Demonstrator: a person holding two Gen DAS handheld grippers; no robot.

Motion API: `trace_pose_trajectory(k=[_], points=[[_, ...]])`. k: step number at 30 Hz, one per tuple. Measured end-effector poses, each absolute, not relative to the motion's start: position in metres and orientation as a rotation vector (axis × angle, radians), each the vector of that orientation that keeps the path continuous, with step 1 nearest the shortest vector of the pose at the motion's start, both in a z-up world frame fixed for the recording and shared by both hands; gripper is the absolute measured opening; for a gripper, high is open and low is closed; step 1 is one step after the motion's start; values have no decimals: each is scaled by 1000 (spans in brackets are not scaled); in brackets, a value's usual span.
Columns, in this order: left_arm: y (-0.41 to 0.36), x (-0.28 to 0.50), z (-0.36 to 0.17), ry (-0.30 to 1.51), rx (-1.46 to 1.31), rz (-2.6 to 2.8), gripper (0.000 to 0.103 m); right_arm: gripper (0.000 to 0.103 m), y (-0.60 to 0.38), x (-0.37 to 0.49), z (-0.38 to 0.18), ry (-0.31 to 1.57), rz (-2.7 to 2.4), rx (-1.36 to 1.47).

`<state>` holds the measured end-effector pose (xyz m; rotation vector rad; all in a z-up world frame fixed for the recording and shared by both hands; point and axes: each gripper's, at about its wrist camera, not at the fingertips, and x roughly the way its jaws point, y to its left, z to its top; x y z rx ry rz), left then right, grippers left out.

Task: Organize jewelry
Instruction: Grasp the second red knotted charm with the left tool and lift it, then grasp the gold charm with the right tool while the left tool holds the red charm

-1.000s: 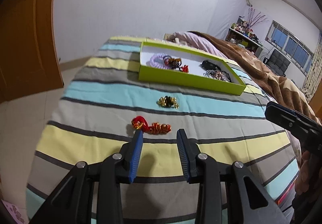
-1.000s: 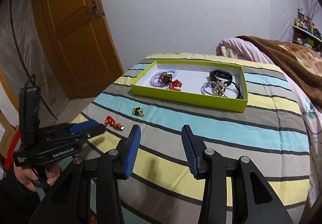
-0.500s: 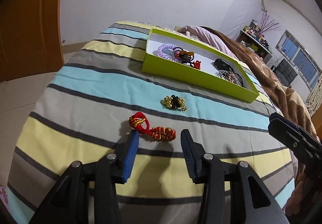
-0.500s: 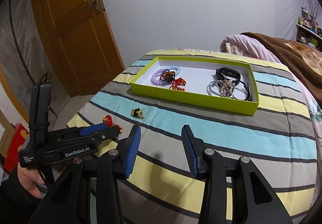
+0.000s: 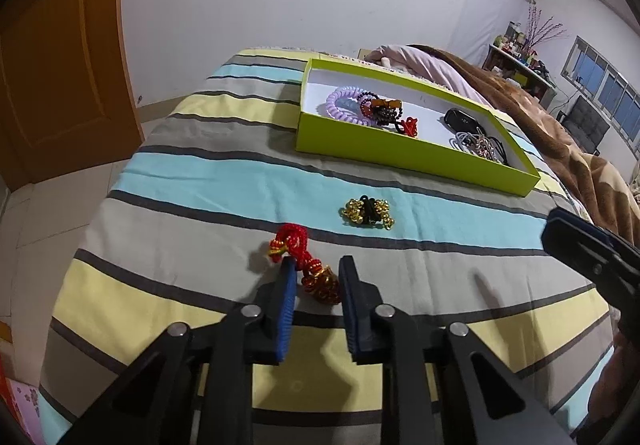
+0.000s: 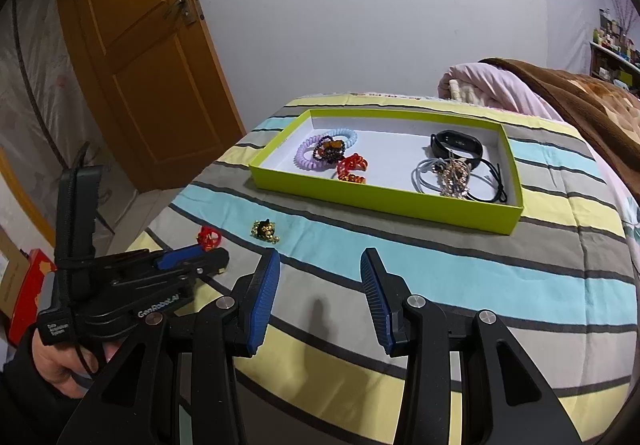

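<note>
A red knotted-cord charm with gold beads [image 5: 308,265] lies on the striped bedspread [image 5: 200,181], its beaded end between the blue pads of the left gripper [image 5: 316,277], whose jaws are closing on it; firm contact cannot be confirmed. It is judged to be picked up for the tray. Just beyond the fingertips, a cluster of gold bells on black cord [image 5: 368,211] is left loose. Farther ahead, the lime-green tray [image 5: 400,155] holds the sorted pieces. To the right, the right gripper [image 6: 320,277] is held spread and empty above the bedspread, apparently waiting. Counted: two loose pieces, one tray, two grippers.
</note>
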<state>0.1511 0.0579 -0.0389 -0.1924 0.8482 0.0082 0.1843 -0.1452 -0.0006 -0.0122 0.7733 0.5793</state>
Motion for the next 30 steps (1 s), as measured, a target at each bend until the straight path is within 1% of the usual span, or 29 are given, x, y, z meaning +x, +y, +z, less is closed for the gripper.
trace_pose_trajectory(k=[1,3,15,25,28,30], points=[[58,150,-38,843,-186,5,18,43,-142,186,-2,776,584,-18],[60,146,-37,832,-180,1,18,43,-137,189,-4,782,596,-25],[87,132,-21,760,-218,-25,17,43,-79,214,-28,861,685,-123],[110,131,-23,749,-263,-19,17,43,-44,233,-47,913,704,-188],[111,130,-23,747,-266,-23,18,26,-39,235,-48,907,688,-216],[111,130,-23,746,-266,-28,17,26,-37,235,-48,902,685,-228]])
